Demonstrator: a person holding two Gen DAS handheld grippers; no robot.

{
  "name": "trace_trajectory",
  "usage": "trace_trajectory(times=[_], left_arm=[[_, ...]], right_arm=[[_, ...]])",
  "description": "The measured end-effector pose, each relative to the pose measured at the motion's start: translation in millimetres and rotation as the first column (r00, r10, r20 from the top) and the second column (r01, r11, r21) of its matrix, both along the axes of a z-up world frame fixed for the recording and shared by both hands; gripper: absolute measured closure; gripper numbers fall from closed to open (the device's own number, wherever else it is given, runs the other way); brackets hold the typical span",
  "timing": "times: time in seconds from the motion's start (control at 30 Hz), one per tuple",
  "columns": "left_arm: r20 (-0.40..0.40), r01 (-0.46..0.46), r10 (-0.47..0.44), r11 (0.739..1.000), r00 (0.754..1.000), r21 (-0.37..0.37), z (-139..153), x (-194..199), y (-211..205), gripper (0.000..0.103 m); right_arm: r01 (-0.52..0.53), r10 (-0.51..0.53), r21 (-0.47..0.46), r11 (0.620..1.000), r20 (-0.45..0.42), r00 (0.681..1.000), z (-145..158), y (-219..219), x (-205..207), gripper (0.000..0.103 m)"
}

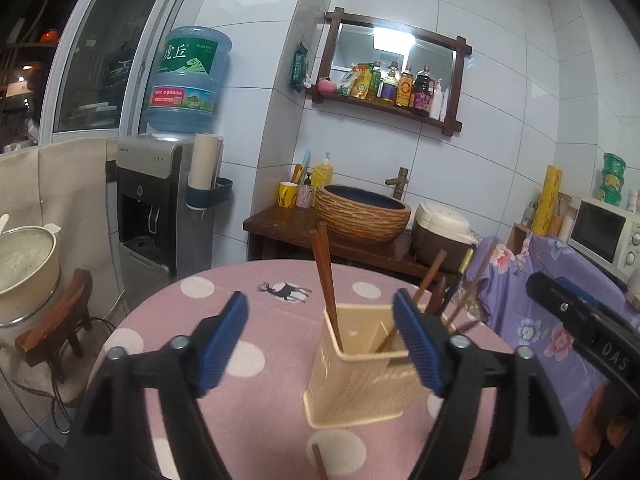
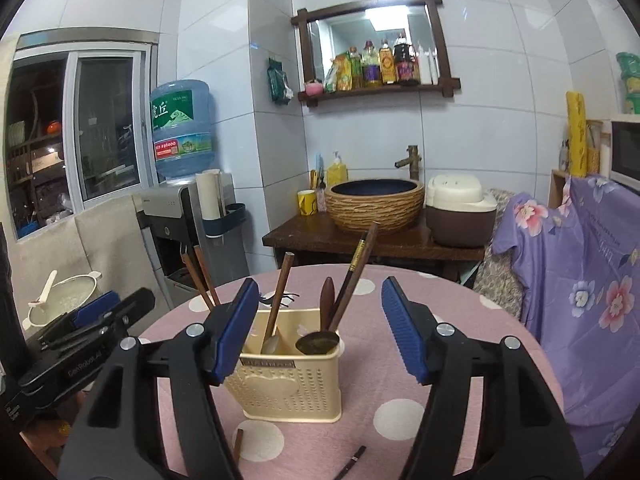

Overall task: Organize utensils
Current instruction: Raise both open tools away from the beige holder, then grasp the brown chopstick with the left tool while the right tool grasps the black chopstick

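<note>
Left gripper [image 1: 320,332] & right gripper [image 2: 320,328]: jaws apart, nothing gripped. Cream utensil holder [image 2: 288,380] w/ chopsticks [image 2: 276,300] stands upright on pink dotted table [image 2: 440,360].

Water dispenser [image 1: 160,208], basin [image 2: 374,204], rice cooker [image 2: 460,216]

I see a cream perforated plastic utensil holder [image 2: 294,376] standing upright mid-worktop, holding dark wooden chopsticks [image 2: 354,270], a wooden-handled spoon [image 2: 278,292] and a metal ladle [image 2: 318,343]. Two loose brown chopsticks [image 2: 238,444] lie near the worktop's near edge.
</note>
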State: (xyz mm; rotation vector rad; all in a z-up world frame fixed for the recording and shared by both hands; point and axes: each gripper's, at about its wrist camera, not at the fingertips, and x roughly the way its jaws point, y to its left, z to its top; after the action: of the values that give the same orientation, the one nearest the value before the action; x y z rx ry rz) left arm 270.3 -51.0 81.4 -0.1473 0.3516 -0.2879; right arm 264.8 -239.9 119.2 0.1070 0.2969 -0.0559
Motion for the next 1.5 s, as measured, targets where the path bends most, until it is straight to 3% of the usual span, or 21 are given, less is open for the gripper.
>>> trace_trajectory(times=[0.03,0.1,0.17,0.27,0.43,0.63,0.87,1.0,1.1,1.3,1.5], left_arm=[[-0.004,0.010,-0.010,1.000,1.000,0.002,-3,-5,2,0.020],[-0.008,0.018,-0.017,1.000,1.000,0.013,-9,-14,4,0.013],[-0.005,0.014,-0.014,1.000,1.000,0.027,-16,-23,5,0.005],[-0.008,0.003,-0.003,0.999,1.000,0.054,-27,-33,7,0.005],[-0.044,-0.002,0.005,0.997,0.999,0.078,-50,-43,13,0.005],[-0.089,0.010,0.001,0.992,0.996,0.124,-73,-53,9,0.005],[-0.173,0.000,0.028,0.987,0.985,0.158,-97,-56,11,0.005],[-0.245,0.035,0.004,0.987,0.970,0.155,-111,-53,10,0.005],[-0.302,0.055,-0.006,0.987,0.953,0.154,-122,-49,6,0.006],[-0.370,0.127,-0.045,0.972,0.928,0.200,-136,-38,-13,0.023],[-0.456,0.186,-0.076,0.962,0.887,0.202,-149,-14,-31,0.051]], right_arm=[[0.004,-0.004,-0.003,1.000,-0.004,1.000,-2,1,-5,0.021],[0.004,-0.005,-0.007,1.000,-0.003,1.000,-9,2,-17,0.005],[0.034,-0.035,-0.024,0.999,-0.002,0.999,-19,4,-28,0.005],[0.059,-0.061,-0.065,0.996,-0.031,0.998,-39,8,-36,0.005],[-0.027,0.010,-0.082,0.996,-0.207,0.978,-77,15,-34,0.005],[0.048,-0.059,-0.045,0.998,-0.279,0.959,-108,8,-38,0.005],[0.176,-0.148,0.035,0.984,-0.400,0.904,-143,-12,-44,0.005],[0.191,-0.154,0.037,0.981,-0.451,0.879,-161,-16,-49,0.005],[0.190,-0.151,0.043,0.981,-0.451,0.880,-169,-15,-55,0.005],[0.176,-0.167,-0.023,0.984,-0.451,0.877,-174,-7,-60,0.005],[0.199,-0.174,0.007,0.980,-0.455,0.873,-172,-15,-61,0.005]])
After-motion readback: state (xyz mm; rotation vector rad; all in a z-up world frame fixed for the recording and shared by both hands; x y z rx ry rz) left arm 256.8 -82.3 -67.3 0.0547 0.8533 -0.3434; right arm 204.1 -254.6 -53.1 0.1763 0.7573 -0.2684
